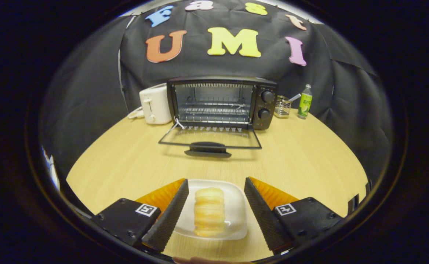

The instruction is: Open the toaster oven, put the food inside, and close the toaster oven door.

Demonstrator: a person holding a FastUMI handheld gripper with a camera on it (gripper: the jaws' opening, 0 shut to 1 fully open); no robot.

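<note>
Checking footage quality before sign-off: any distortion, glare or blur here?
Gripper view: fisheye bends the table edge into a curve; toaster oven sharp, its open door casting a soft shadow; mild glare on the white plate around the bread; open hand-held gripper in focus.

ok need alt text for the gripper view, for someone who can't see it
The gripper is open, its fingers on either side of a bread roll lying on a white plate on a wooden table. Beyond it, the toaster oven stands with its door folded down, a white toaster beside it.
</note>
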